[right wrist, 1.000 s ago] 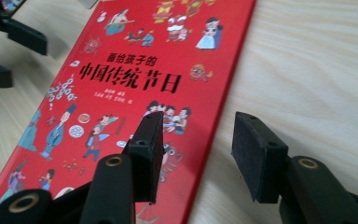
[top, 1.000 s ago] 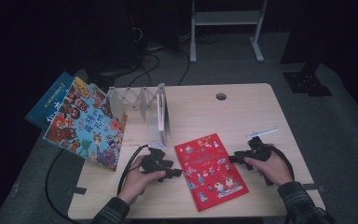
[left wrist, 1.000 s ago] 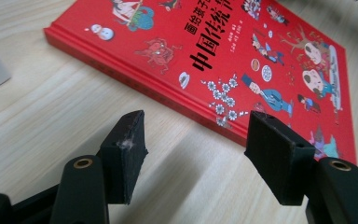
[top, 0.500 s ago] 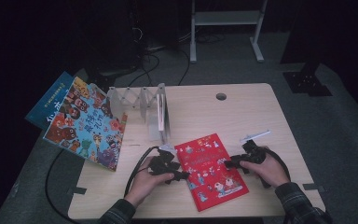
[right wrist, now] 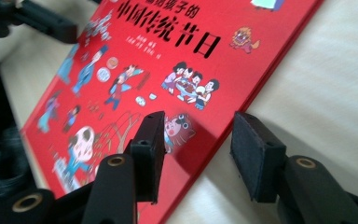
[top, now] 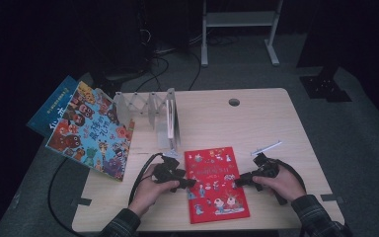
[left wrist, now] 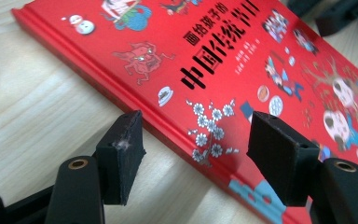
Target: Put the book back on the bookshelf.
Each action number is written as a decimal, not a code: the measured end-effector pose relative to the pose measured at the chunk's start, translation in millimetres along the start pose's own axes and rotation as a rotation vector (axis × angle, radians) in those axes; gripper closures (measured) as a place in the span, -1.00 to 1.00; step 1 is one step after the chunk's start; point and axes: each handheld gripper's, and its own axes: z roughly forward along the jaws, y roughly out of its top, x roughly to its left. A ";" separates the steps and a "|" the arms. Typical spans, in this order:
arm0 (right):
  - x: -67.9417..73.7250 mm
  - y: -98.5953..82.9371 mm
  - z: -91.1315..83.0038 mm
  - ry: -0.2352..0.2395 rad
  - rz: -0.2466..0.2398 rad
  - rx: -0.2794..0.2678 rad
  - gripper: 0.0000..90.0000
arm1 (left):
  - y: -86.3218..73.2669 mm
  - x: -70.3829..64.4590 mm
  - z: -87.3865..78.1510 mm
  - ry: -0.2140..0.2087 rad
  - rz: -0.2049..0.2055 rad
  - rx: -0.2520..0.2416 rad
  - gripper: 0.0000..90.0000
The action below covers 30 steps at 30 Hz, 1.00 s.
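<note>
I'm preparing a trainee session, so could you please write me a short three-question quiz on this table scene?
1. True or false: the red book lies flat on the table.
2. Which tongs straddle the book's left edge? A) the left tongs B) the right tongs
3. Fill in: both pairs of tongs have their jaws ____, with nothing gripped.

Key
1. True. Its cover faces up on the wood.
2. A. In the left gripper view, one jaw is over the cover and the other over bare wood; the right tongs do likewise at the opposite edge.
3. Open. A clear gap shows between the jaws in each gripper view.
</note>
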 end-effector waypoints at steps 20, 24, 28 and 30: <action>-10.5 15.3 6.3 -0.012 0.293 0.014 0.55 | -1.2 1.1 -0.8 -0.001 0.001 -0.004 -0.24; -10.5 16.9 7.1 -0.017 0.296 0.019 0.58 | -1.2 0.4 -0.6 0.002 0.003 -0.003 -0.24; -10.2 18.0 7.4 -0.026 0.316 0.022 0.59 | -1.2 0.7 -0.6 0.001 -0.002 -0.004 -0.24; -10.6 19.1 7.6 -0.027 0.325 0.029 0.60 | -1.2 0.4 -0.5 0.003 -0.002 -0.004 -0.24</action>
